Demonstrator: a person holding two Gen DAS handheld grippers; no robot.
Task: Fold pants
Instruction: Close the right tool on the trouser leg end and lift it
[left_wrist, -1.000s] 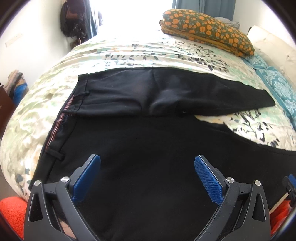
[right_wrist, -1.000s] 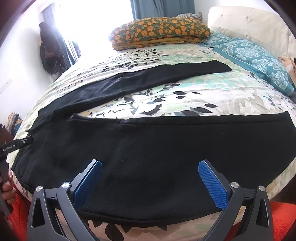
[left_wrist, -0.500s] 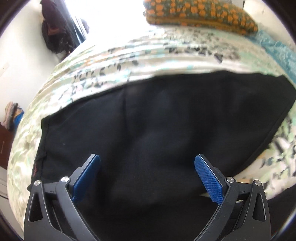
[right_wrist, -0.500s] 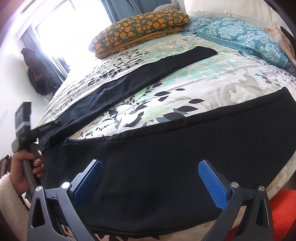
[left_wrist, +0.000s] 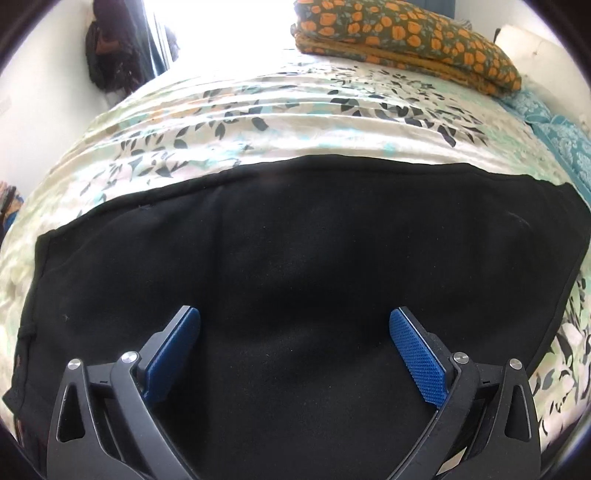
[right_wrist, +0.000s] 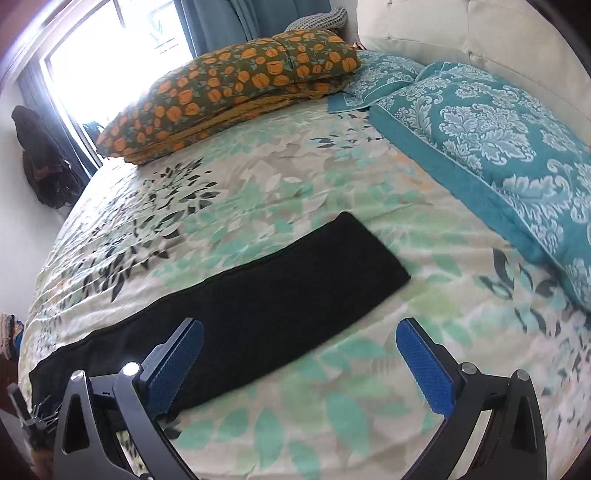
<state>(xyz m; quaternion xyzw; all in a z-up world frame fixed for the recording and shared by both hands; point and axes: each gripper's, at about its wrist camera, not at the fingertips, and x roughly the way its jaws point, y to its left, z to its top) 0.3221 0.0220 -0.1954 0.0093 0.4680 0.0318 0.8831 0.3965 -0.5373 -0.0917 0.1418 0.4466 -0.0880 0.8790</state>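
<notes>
Lying flat on the bed (right_wrist: 280, 192), black pants (left_wrist: 295, 258) spread over a leaf-print bedspread (left_wrist: 258, 110).

Left tool (left_wrist: 294, 334): blue pads spread wide, nothing between them, poised over the broad upper part of the pants, which fills most of the left wrist view. Whether the pads touch the cloth cannot be told.

Right tool (right_wrist: 300, 343): pads likewise wide apart and holding nothing, above the bedspread at the near side of one pant leg (right_wrist: 258, 295). The leg runs as a long dark band from the left edge of the bed to a squared hem near mid-bed; its left pad overlaps the cloth in the picture.

Surroundings:
- Orange-flowered folded quilt (right_wrist: 236, 88), at the far side of the bed, well apart from the pants.
- Teal damask pillows (right_wrist: 491, 140), along the right, against a cream headboard (right_wrist: 461, 33).
- Blue curtain (right_wrist: 236, 22) and bright window (right_wrist: 110, 66) beyond the quilt.
- Dark bag (right_wrist: 40, 155) hanging on the left wall.

Bedspread between the leg hem and the pillows bears nothing.
</notes>
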